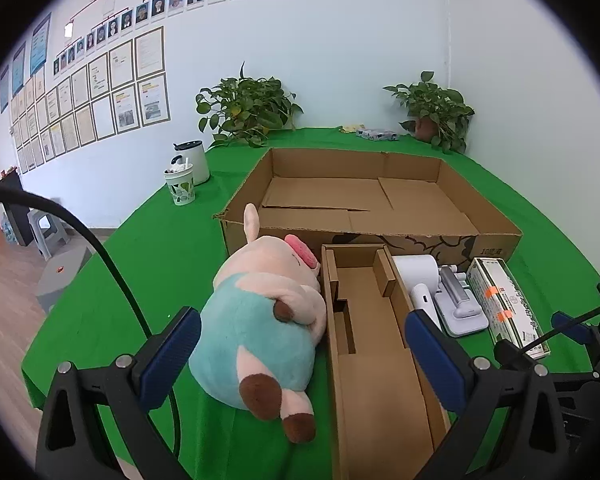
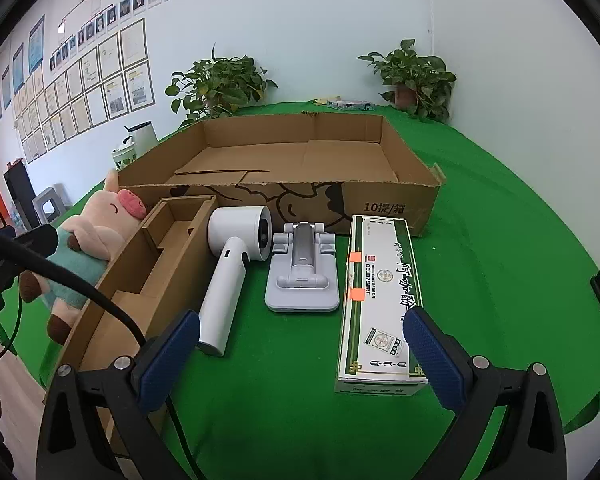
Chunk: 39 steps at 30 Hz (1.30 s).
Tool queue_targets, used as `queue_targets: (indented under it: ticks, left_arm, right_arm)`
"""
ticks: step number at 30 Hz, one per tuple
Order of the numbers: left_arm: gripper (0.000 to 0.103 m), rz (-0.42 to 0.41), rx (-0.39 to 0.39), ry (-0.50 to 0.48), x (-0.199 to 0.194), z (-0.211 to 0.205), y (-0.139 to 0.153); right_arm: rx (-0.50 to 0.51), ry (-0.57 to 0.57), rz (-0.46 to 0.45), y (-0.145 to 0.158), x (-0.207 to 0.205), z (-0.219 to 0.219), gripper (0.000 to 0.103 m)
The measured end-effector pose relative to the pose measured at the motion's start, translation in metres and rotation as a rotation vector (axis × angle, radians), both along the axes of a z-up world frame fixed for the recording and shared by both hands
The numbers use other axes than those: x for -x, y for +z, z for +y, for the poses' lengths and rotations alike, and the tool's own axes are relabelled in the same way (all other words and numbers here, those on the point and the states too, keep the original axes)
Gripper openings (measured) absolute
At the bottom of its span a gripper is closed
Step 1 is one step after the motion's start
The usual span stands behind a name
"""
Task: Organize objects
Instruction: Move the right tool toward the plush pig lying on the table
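Lying empty, the large carton [image 2: 396, 196] and narrow carton [image 2: 156, 264]; both tools [image 1: 302, 364] [image 2: 300, 356] gape open.

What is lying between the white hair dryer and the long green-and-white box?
A grey folding stand lies between hair dryer and box, clearest in the right wrist view.

Pale wall [image 1: 340, 40] with framed papers [image 1: 100, 92]; wooden floor [image 1: 8, 280].

Left claw [image 1: 303, 360]: black triangular-cutout frame arms, silver round screws at the joints, dark blue ribbed pads [image 1: 168, 360] on the fingers. Right claw [image 2: 300, 356]: same build. Glossy black cable [image 2: 80, 284] curves past each frame's left side.
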State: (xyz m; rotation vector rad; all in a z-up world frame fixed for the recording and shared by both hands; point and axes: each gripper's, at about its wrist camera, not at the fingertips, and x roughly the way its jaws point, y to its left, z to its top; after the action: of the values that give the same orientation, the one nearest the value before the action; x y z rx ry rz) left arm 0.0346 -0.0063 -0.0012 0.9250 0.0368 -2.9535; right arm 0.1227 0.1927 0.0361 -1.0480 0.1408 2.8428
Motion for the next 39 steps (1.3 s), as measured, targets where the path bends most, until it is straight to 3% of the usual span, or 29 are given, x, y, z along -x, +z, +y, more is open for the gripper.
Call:
queue_targets:
  ticks: [11, 22, 25, 27, 30, 34, 36, 39]
  left_arm:
    - [0.102, 0.009, -0.013, -0.018, 0.007, -0.005, 0.007]
    - [0.102, 0.031, -0.047, -0.016, 0.001, -0.032, 0.009]
    - [0.102, 0.064, -0.109, -0.049, -0.007, -0.050, 0.020]
    - [0.102, 0.090, -0.087, -0.038, -0.011, -0.065, 0.031]
    - [0.102, 0.126, -0.060, 0.000, -0.014, -0.090, 0.052]
    - [0.102, 0.056, -0.084, -0.041, 0.005, -0.105, 0.050]
    - [0.102, -0.008, -0.172, -0.113, 0.019, -0.105, 0.032]
    - [0.102, -0.135, -0.294, -0.159, 0.039, -0.102, -0.004]
  right_arm:
    - [0.012, -0.029, -0.016, -0.012, 0.015, 0.014, 0.102]
    - [-0.111, -0.037, -0.029, -0.013, 0.025, -0.002, 0.102]
    - [-0.169, -0.036, -0.013, -0.006, 0.024, -0.004, 0.102]
    - [-0.204, -0.018, 0.008, 0.003, 0.025, -0.005, 0.102]
    - [-0.279, 0.107, 0.065, 0.024, 0.027, -0.020, 0.102]
    - [-0.354, 0.465, 0.248, 0.061, 0.005, -0.067, 0.101]
    - [-0.319, 0.612, 0.292, 0.071, -0.004, -0.082, 0.102]
    - [-0.178, 0.757, 0.273, 0.073, -0.003, -0.091, 0.102]
